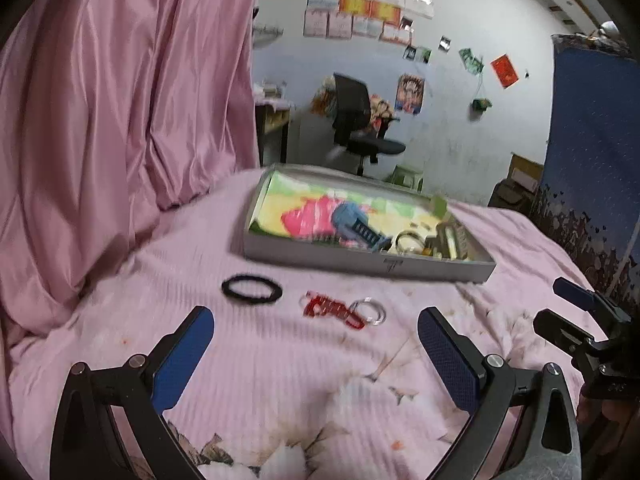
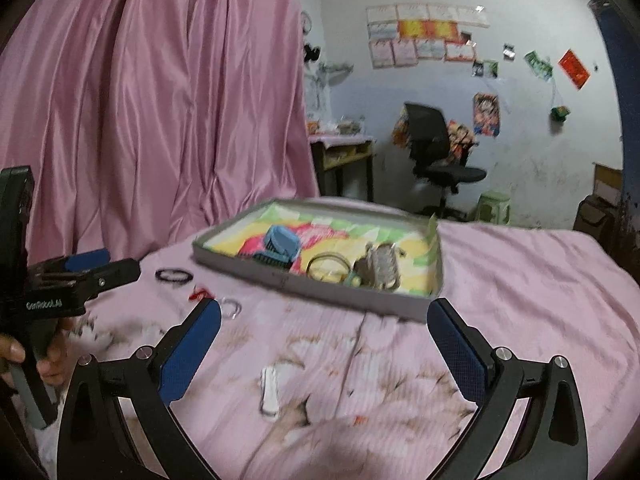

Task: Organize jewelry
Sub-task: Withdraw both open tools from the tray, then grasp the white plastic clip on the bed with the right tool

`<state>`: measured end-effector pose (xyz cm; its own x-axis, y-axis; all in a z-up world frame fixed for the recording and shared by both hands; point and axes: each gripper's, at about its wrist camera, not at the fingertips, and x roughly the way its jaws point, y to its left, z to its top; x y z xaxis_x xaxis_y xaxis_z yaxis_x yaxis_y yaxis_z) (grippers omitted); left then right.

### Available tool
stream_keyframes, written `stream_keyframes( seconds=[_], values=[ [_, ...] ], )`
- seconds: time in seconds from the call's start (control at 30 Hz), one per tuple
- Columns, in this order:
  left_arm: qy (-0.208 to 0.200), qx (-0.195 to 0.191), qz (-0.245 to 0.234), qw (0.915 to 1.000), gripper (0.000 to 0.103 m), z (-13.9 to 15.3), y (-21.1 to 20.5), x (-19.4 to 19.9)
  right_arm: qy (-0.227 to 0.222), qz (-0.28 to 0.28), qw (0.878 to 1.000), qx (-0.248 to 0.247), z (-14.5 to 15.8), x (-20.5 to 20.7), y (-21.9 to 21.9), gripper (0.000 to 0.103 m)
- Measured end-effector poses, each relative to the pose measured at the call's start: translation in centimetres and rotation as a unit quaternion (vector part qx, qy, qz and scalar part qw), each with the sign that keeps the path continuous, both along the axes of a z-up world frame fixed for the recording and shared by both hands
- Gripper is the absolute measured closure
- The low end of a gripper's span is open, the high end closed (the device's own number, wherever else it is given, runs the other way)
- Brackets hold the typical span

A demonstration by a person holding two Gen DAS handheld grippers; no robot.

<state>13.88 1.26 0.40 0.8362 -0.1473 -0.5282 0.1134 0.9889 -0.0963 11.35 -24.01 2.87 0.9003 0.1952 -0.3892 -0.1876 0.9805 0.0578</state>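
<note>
A grey tray (image 1: 360, 258) with a colourful lining sits on the pink bedsheet and holds a blue hair clip (image 1: 356, 222), a bangle (image 1: 409, 240) and other small pieces. In front of it lie a black hair band (image 1: 251, 289), a red clip (image 1: 332, 309) and a clear ring (image 1: 370, 310). My left gripper (image 1: 316, 334) is open and empty, just short of the red clip. My right gripper (image 2: 324, 326) is open and empty, in front of the tray (image 2: 340, 294). A white clip (image 2: 269, 394) lies between its fingers on the sheet.
A pink curtain (image 1: 120, 100) hangs at the left behind the bed. A black office chair (image 1: 360, 120), a desk and a green stool stand beyond the bed. A blue patterned cloth (image 1: 592, 140) hangs at the right.
</note>
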Motion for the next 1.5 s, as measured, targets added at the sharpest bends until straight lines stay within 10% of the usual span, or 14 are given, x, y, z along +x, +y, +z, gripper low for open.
stream_keyframes(
  seconds=[0.33,0.63,1.17,1.5],
  values=[
    [0.066,-0.013,-0.004,0.9977,0.0,-2.0,0.7,1.7,0.087,0.045,0.995,-0.005,-2.8,1.6,1.0,0.003],
    [0.067,0.008,-0.048,0.9966,0.002,-2.3,-1.1,2.0,0.141,0.079,0.987,-0.023,-4.4,2.3,2.6,0.046],
    [0.119,0.034,-0.08,0.989,0.037,-4.0,-3.5,5.8,0.212,0.088,0.973,-0.033,-7.0,3.8,3.5,0.086],
    [0.149,0.062,-0.069,0.9845,0.048,-5.0,-4.2,7.6,0.217,0.081,0.972,-0.032,-7.4,5.2,3.9,0.09]
  ],
)
